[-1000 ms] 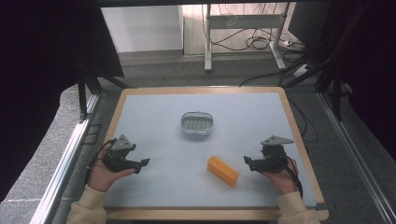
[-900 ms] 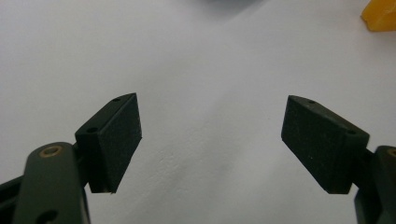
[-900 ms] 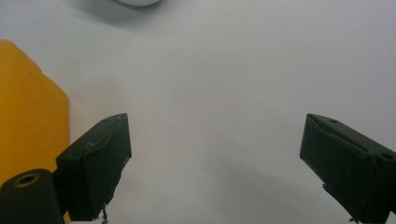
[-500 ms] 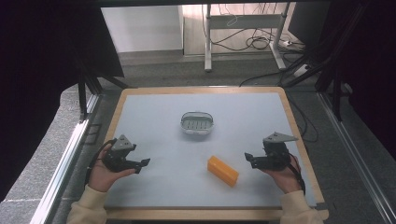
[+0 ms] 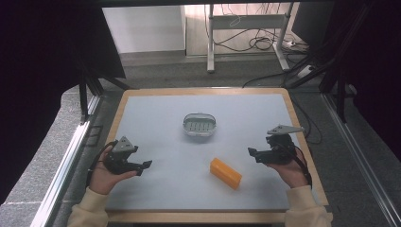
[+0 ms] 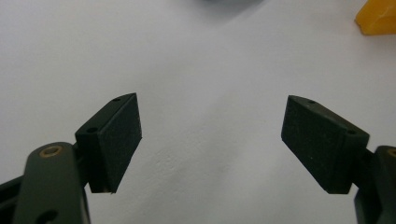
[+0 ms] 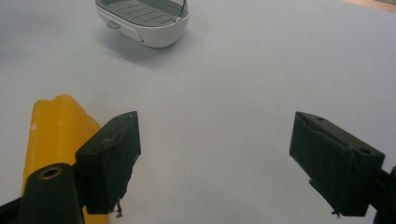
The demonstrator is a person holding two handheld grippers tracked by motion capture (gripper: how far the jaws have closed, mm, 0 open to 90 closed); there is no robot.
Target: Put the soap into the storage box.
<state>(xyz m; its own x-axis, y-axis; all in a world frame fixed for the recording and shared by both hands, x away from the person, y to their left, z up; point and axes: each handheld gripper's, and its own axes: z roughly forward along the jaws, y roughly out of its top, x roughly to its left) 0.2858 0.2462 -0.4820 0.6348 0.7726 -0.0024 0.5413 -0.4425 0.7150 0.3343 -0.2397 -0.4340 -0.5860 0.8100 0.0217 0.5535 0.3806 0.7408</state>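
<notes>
While both hands are resting low at the near edge of the table, the left gripper is gaping wide, its jaws spread far apart with bare surface between them, gripping nothing. The right gripper is likewise standing wide open and empty. An orange block is lying flat between the two grippers, nearer the right one, touching neither. A grey soap dish is sitting beyond the block, toward the table's far side.
</notes>
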